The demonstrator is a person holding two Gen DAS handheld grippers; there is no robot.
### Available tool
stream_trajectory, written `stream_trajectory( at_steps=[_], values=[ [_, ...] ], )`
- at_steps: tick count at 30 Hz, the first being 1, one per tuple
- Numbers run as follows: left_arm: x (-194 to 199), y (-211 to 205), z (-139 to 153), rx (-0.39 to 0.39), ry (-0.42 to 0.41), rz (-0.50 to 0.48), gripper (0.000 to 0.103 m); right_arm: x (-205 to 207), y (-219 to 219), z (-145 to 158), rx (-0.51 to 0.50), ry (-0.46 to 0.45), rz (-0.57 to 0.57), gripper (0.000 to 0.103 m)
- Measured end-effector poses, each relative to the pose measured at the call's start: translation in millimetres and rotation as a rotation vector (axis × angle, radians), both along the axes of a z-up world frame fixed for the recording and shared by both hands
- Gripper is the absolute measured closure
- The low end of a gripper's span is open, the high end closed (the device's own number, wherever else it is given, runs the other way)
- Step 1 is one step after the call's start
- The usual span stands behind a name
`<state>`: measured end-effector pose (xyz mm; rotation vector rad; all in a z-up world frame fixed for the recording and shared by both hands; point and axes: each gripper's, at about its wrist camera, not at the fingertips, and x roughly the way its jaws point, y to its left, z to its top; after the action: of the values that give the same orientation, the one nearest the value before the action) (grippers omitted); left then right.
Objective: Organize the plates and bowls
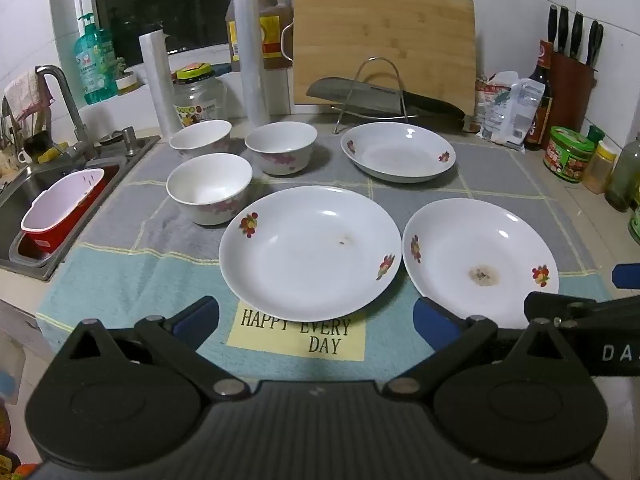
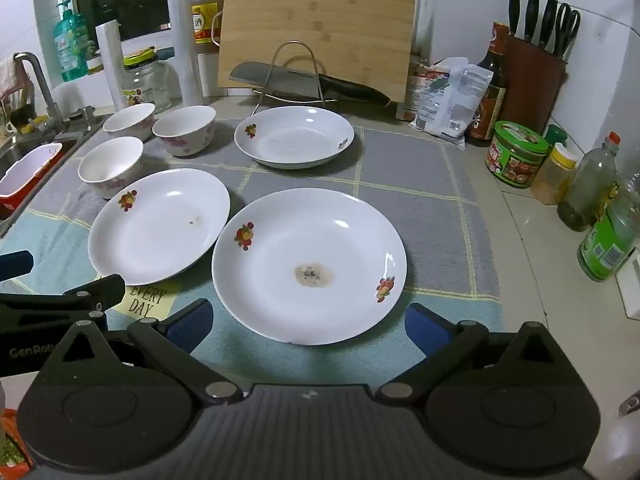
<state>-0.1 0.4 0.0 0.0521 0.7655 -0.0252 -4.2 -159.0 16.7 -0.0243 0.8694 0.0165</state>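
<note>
From the left wrist camera, the left gripper (image 1: 316, 318) hangs over the near edge of a checked mat (image 1: 500, 172), its blue-padded jaws spread wide and holding nothing. Just beyond them lies the middle plate (image 1: 310, 252), white with small fruit prints, its near rim resting between the two pads without touching either. To its right, almost rim to rim, sits the stained plate (image 1: 480, 260) (a brown smear near its centre). A far plate (image 1: 398, 152) lies further back, and three bowls (image 1: 210, 186) cluster at far left, near the sink (image 1: 24, 188). The right gripper's arm pokes in at the right edge. From the right wrist camera, the right gripper (image 2: 308, 326) also stands wide and empty, with the stained plate (image 2: 310, 264) centred just past its pads. This view alone shows bare counter (image 2: 532, 248) to the right of the mat, lined with bottles and jars (image 2: 516, 154) at the edge. Open mat lies between the far plate (image 2: 294, 136) and the stained plate. A cleaver (image 2: 288, 80) rests on a wire rack before an upright cutting board (image 2: 320, 24) at the back.
</note>
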Motion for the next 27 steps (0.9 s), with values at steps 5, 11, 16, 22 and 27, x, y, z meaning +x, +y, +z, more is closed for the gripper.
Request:
stream_trajectory(
  at_steps=[5,11,16,22,27],
  values=[
    [0.4,0.1,-0.8,0.011,0.001,0.001,0.0,-0.1,-0.1,1.1,0.005,-0.002,0.004,0.0],
    [1.9,3.0,2.6,0.013,-0.003,-0.001,0.0,1.5,-1.3,1.0,0.013,-0.01,0.009,0.0],
    [2.2,1.3,5.7,0.018,-0.007,0.003,0.001,1.2,-0.5,2.6,0.016,-0.01,0.007,0.0],
    [1.4,0.2,4.5,0.019,-0.01,0.004,0.001,1.6,-0.5,3.9,0.014,-0.01,0.008,0.0],
    [0.8,0.2,6.7,0.021,-0.009,0.007,0.001,1.5,-0.7,4.2,0.015,-0.01,0.009,0.0]
  ],
)
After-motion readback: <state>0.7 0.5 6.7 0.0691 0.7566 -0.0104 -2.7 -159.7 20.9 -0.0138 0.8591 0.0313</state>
